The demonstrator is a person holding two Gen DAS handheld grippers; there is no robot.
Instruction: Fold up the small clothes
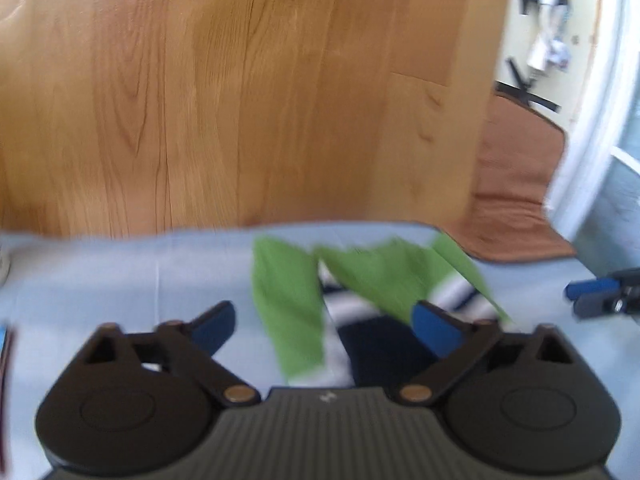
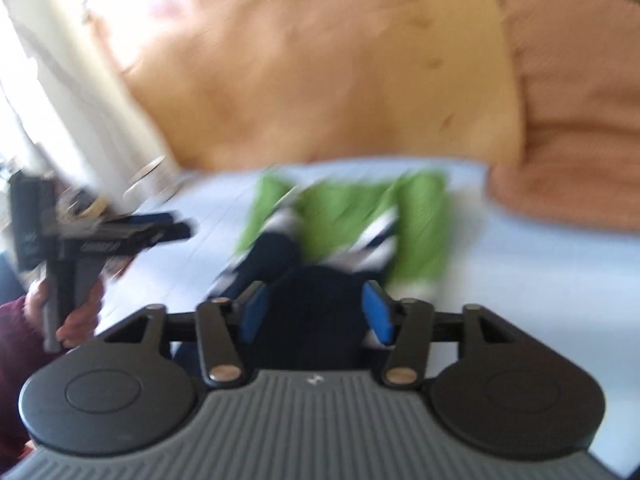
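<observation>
A small garment [image 1: 288,296] in green with navy and white stripes lies rumpled on a light blue sheet [image 1: 120,280]. My left gripper [image 1: 326,326] hangs over its near end, jaws wide open, and its blue pads [image 1: 436,330] press on nothing. In the right wrist view the same garment [image 2: 420,216] is blurred. My right gripper [image 2: 316,312] stands open above its navy part, with the cloth below and between the fingers but not pinched. The right gripper [image 1: 600,292] also shows at the left wrist view's right edge. A hand in a maroon sleeve [image 2: 12,328] holds the left gripper [image 2: 160,224].
Beyond the sheet's far edge runs a wooden floor [image 1: 240,100], with a brown mat [image 1: 516,184] to the right and a white door frame [image 1: 592,120] past it. A dark red object [image 1: 6,360] shows at the left edge of the sheet.
</observation>
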